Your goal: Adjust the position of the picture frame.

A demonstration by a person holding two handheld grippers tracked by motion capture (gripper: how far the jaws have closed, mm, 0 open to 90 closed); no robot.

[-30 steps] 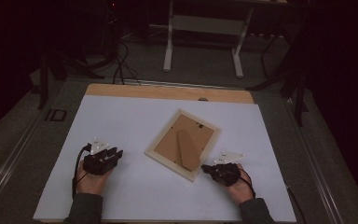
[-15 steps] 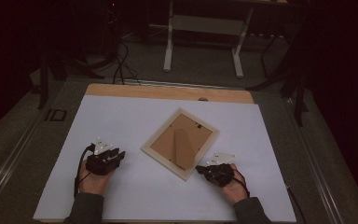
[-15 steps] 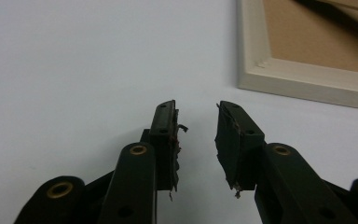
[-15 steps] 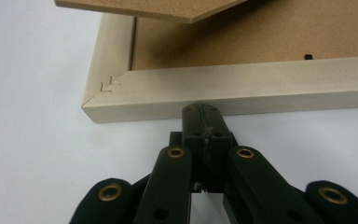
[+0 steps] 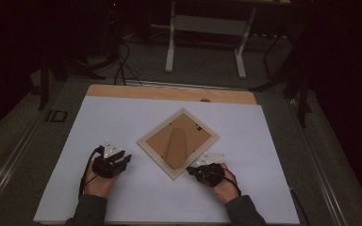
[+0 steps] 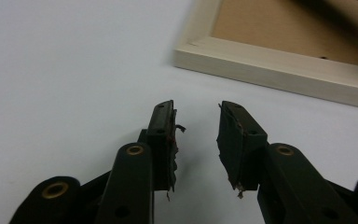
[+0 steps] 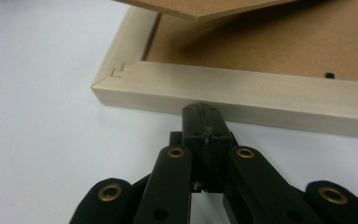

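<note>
Beside the picture frame (image 5: 178, 142), left gripper (image 6: 197, 122) spread and empty, right gripper (image 7: 203, 122) pressed together.

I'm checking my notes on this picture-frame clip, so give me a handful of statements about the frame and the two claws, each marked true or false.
1. The picture frame lies back side up on the white table. True.
2. The right claw is wide open. False: its jaws are shut together, with the tip at the frame's wooden edge.
3. The left claw grips the frame's corner. False: its jaws stand apart with nothing between them, short of the frame; they have just been opening.
4. The frame sits turned like a diamond, one corner toward the person. True.
5. A vase stands on the frame. False: nothing stands on it; its stand flap shows on the back.
</note>
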